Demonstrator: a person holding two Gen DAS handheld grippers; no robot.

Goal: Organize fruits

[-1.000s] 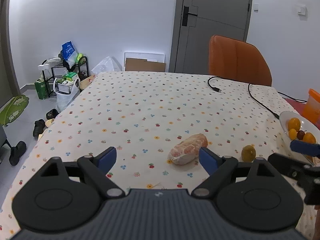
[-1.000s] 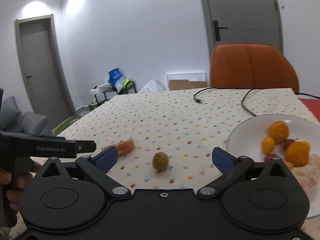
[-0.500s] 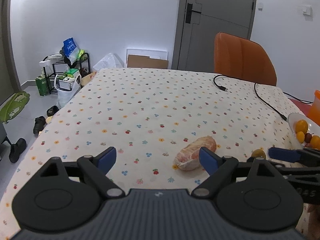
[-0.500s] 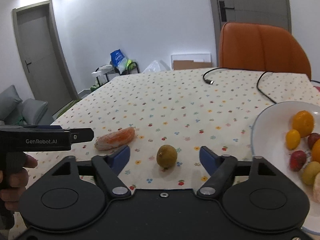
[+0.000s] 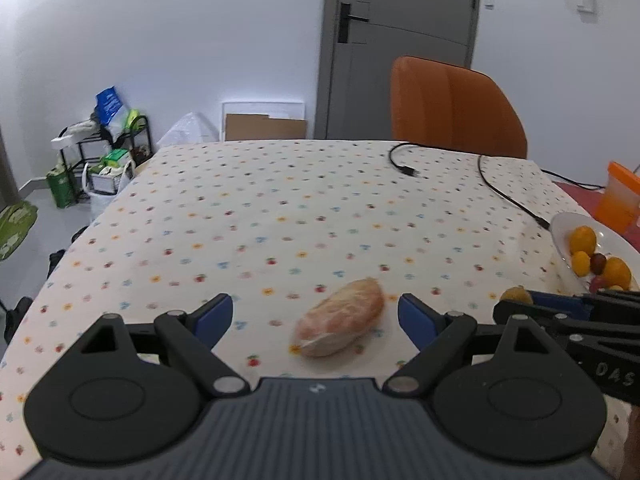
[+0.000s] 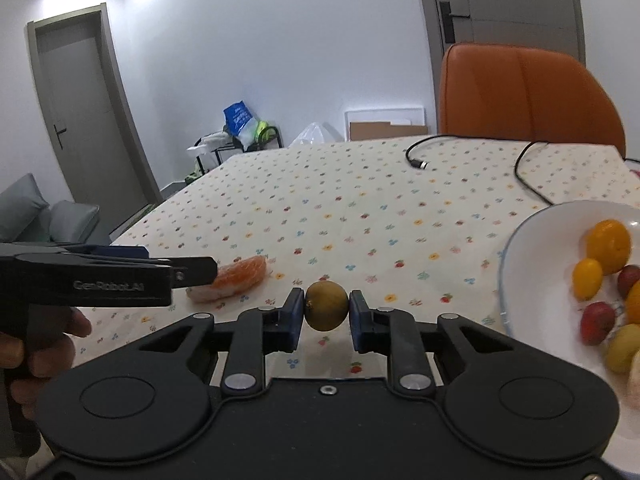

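My right gripper (image 6: 326, 312) clamped on small round olive-green fruit (image 6: 327, 306), just above flowered tablecloth (image 6: 360, 216), left of white bowl (image 6: 532, 236) holding orange and red fruits. My left gripper (image 5: 315, 318) spread wide, nothing gripped, peeled pinkish citrus segment (image 5: 342, 327) lying on cloth between blue pads (image 5: 212, 316).

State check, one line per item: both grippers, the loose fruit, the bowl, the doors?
Right gripper: shut on small green-brown fruit.
Left gripper: open, empty.
Peeled citrus segment: lying on tablecloth, ungripped.
White bowl: upright, holding fruit.
Door: closed.
Left-hand door: closed.
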